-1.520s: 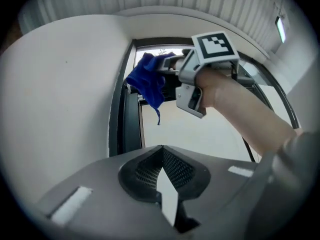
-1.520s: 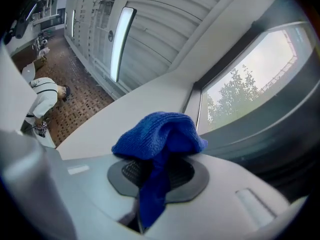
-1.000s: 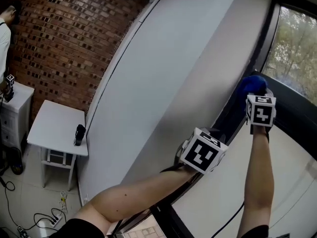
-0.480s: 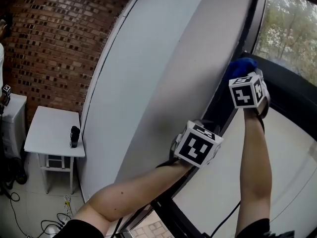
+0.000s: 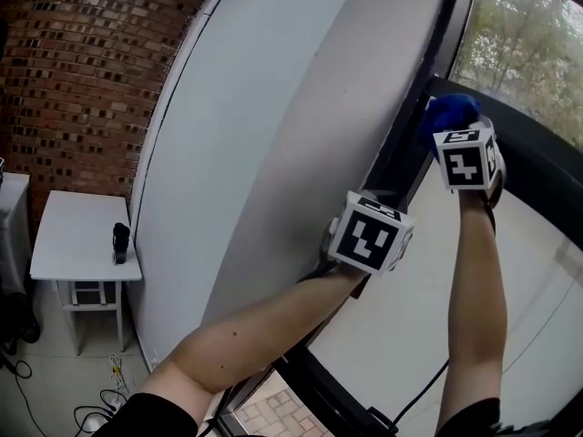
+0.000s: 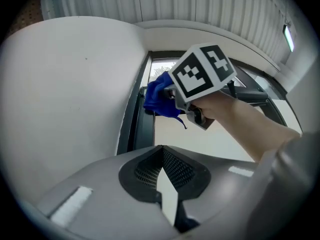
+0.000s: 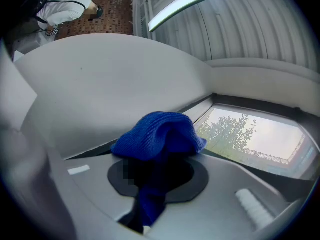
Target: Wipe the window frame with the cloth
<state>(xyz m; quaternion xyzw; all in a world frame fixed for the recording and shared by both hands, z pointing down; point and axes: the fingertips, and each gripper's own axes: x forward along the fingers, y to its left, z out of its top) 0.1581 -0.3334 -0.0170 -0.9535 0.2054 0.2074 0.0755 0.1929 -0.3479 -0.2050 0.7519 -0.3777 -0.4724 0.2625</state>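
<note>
A white table (image 5: 77, 235) stands by the brick wall (image 5: 73, 80), beside a grey wall (image 5: 255, 126); trees (image 5: 519, 53) show beyond the window frame (image 5: 537, 157).

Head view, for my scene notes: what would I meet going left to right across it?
White side table → pale wall → left gripper → blue cloth → window glass with trees outside.

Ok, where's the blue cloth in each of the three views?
Head view: blue cloth upper right, atop the right gripper.
Left gripper view: just above centre, left of the marker cube.
Right gripper view: centre, clamped between the jaws.
Shared landmark: the dark window frame beside it.
</note>
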